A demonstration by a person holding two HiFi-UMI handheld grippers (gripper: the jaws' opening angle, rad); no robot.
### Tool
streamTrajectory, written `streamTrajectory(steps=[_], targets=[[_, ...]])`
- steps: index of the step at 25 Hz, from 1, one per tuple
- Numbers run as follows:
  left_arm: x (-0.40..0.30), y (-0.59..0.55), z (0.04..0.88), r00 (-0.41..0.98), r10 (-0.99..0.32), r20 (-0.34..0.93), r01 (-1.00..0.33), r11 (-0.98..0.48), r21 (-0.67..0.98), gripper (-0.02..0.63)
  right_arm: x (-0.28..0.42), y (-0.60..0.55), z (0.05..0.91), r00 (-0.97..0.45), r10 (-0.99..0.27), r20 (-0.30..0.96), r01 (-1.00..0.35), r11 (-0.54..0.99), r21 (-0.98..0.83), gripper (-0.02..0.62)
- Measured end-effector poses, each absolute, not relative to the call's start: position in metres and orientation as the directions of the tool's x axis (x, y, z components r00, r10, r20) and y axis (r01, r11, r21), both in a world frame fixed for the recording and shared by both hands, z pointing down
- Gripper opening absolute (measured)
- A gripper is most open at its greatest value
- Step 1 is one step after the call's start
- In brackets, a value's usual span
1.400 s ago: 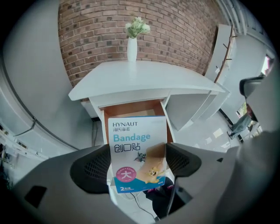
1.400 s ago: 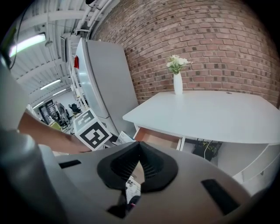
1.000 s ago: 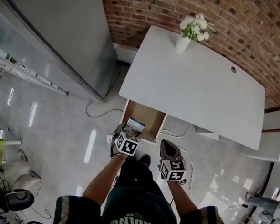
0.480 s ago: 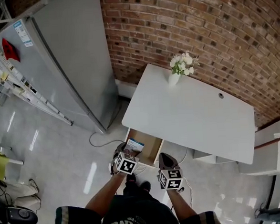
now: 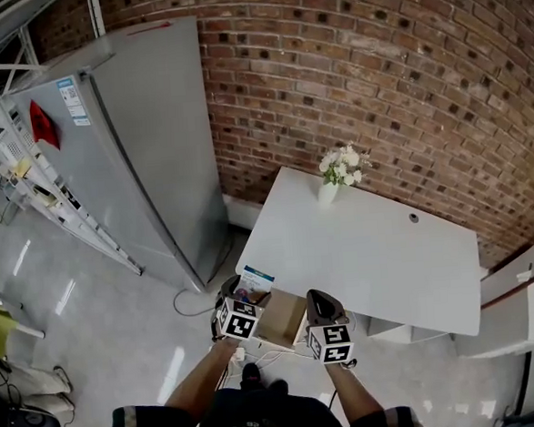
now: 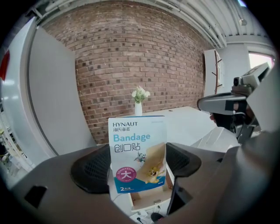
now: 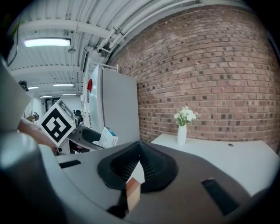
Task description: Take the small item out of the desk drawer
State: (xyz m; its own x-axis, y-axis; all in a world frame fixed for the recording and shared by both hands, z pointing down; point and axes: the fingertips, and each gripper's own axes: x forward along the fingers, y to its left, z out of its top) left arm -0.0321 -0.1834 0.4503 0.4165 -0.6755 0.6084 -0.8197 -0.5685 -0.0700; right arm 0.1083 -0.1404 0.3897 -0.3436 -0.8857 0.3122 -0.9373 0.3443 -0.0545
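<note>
The left tool (image 5: 242, 295) grips one bandage box (image 6: 138, 153) upright above one open drawer (image 5: 282, 318); the right tool (image 7: 139, 168) is closed, empty.

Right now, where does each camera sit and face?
Head view: on the person's head, looking steeply down at desk and open drawer; both forearms show.
Left gripper view: on the left gripper, along jaws shut on the bandage box, facing the brick wall.
Right gripper view: on the right gripper, along shut jaws, same wall.
Both gripper views share the flower vase.
</note>
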Motion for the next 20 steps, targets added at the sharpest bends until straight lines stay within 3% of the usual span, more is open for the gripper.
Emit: streamTrajectory(steps=[10,20], targets=[[-0.041,-0.228,0.358,0.433,-0.781,0.45,-0.836,-0.535,-0.124,0.416,0.117,-0.179,0.326,-0.339,-0.921,0.191,-0.94,0.341,-0.025,0.023],[-0.043,-0.236,0.339,0.444,-0.788,0.426,-0.83,-0.541,-0.137,0.416,0.11,-0.183,0.313,-0.341,-0.925,0.168,-0.939,0.344,-0.015,0.023]])
